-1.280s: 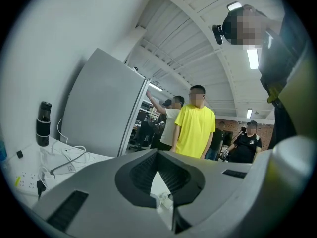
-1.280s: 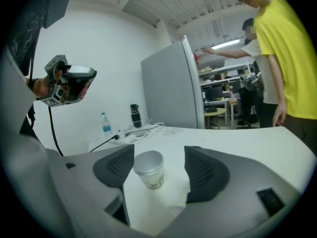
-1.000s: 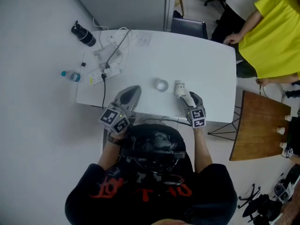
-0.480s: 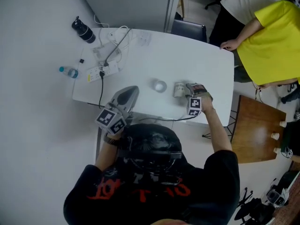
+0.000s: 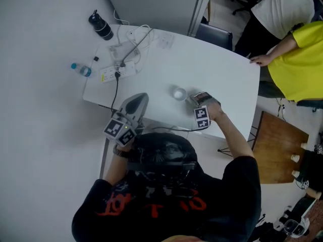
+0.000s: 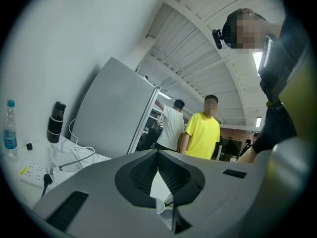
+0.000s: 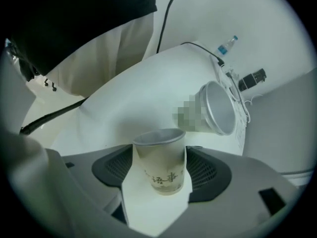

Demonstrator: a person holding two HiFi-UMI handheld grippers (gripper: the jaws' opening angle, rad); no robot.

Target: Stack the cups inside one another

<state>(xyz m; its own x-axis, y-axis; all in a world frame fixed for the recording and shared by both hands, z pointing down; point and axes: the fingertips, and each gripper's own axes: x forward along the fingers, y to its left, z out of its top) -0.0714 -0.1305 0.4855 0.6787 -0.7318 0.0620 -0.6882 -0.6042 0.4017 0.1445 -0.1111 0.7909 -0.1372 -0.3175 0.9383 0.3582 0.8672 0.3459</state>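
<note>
Right gripper (image 7: 159, 152): jaws opening wide, paper cup (image 7: 161, 175) between the pads, probably no longer pinched.
Past the tips: second cup (image 7: 218, 108), up-right, apart.
Left gripper (image 6: 158, 155): jaws together, empty.
Risk: uneven release topples the paper cup, unnested.

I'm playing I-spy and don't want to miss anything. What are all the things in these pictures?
table: 1, white, centre
cups: 2, white, on the table; one between the right gripper's jaws, the other beside it
black bottle: 1, black, table's far left corner
water bottle: 1, clear with blue cap, table's left edge
power strip: 1, white, table's left part
cables: several, white and black, by the strip
chair: 1, dark, behind the table
wooden table: 1, brown, right
small cups: a few, white, on the wooden table's edge
bystanders: 2, yellow shirt and white shirt, far right
left gripper: grey, shut, empty, near edge
right gripper: grey, jaws opening around a cup
</note>
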